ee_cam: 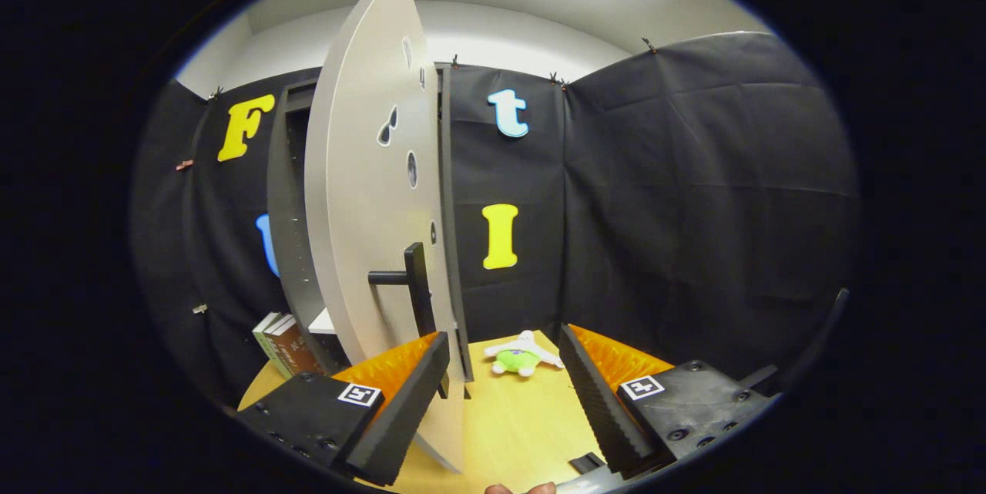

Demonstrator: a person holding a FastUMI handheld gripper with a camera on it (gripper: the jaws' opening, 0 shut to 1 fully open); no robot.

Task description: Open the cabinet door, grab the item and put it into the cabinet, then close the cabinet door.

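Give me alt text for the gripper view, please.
The gripper is open, its fingers apart on either side of the swung-open cabinet door edge, below the door handle. Beyond them a plush toy lies on the wooden table.

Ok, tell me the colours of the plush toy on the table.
White and bright green plush toy, best seen in the gripper view, beyond the open fingers.

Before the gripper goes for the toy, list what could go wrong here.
1. The open cabinet door stands edge-on close to the open gripper; its handle could catch a finger in passing.
2. The plush toy is soft and lies flat on the table; the fingers might pinch only a limb.
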